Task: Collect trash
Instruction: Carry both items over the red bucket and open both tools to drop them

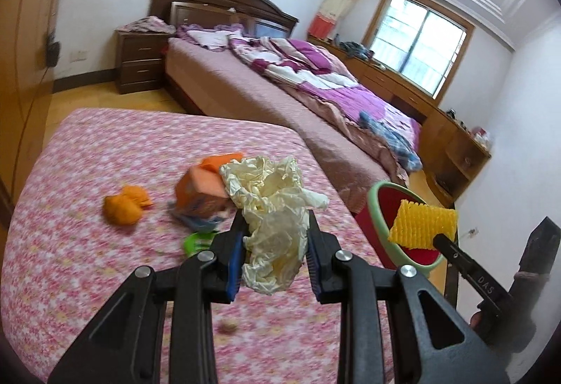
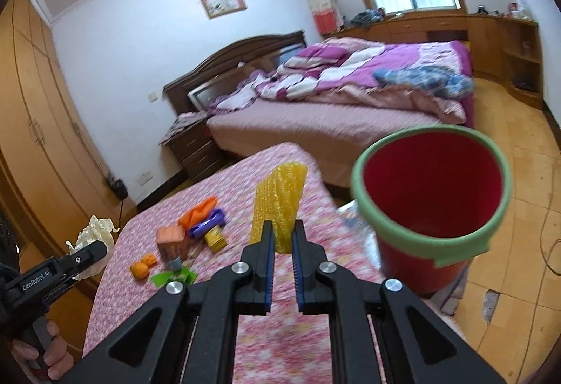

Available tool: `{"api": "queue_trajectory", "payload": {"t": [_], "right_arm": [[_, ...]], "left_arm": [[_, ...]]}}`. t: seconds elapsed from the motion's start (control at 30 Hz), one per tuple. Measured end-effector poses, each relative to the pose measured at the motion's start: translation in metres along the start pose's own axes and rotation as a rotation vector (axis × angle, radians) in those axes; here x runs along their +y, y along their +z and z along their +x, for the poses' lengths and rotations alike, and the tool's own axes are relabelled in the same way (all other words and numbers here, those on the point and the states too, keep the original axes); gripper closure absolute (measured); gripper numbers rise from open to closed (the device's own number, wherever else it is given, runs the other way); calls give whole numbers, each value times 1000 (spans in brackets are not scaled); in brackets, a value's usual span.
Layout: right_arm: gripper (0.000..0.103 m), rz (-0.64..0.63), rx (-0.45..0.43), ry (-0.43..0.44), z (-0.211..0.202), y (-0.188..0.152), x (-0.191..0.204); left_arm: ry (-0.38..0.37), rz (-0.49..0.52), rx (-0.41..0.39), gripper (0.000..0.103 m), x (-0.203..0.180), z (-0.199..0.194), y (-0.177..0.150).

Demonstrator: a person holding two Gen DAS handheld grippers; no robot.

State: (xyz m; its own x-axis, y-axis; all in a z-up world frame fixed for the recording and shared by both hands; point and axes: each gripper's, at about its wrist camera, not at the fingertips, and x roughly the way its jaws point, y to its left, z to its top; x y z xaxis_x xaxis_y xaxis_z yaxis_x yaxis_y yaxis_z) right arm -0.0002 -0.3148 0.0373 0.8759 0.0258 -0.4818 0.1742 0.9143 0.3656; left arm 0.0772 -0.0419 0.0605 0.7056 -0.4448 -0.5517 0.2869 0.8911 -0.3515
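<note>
Bedroom worktop: pink floral cloth, scattered litter.
Bucket: red, green-rimmed, nothing visible inside.
Left gripper: raised, grasping crumpled glove.
Right gripper: raised, clenched on yellow foam.

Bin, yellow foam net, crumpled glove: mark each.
Bin (image 2: 364,173), right wrist view, green rim's left side.
Yellow foam net (image 2: 277,198), right wrist view, middle of the sheet.
Crumpled glove (image 1: 271,208), left wrist view, centre of the wad.

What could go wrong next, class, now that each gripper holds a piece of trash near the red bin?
1. The crumpled cream glove bulges out of the left gripper, so it could slip free over the table.
2. The right gripper pinches only the bottom edge of the yellow foam net; it might flop and miss the red bin.
</note>
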Motion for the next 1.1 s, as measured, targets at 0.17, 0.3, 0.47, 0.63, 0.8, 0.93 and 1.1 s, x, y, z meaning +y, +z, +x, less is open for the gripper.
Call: {"api": "queue_trajectory", "payload": {"t": [0.17, 0.3, 0.47, 0.63, 0.8, 0.93, 1.1], "right_arm": [[92, 29, -56, -52, -12, 10, -31], [92, 58, -82, -99, -15, 14, -57], [92, 92, -84, -151, -12, 18, -89], [92, 115, -65, -210, 0, 20, -119], [92, 137, -27, -244, 17, 22, -150], [91, 140, -3, -267, 27, 24, -167], [90, 154, 24, -271, 38, 24, -182]], "left_arm": [[-38, 76, 33, 73, -39, 25, 3], [-72, 135, 68, 73, -69, 49, 4], [-119, 215, 119, 73, -114, 88, 3], [-163, 291, 158, 73, -152, 129, 4], [-197, 363, 205, 72, -190, 170, -3], [-212, 405, 243, 72, -213, 200, -11], [-178, 454, 262, 67, -231, 229, -21]]}}
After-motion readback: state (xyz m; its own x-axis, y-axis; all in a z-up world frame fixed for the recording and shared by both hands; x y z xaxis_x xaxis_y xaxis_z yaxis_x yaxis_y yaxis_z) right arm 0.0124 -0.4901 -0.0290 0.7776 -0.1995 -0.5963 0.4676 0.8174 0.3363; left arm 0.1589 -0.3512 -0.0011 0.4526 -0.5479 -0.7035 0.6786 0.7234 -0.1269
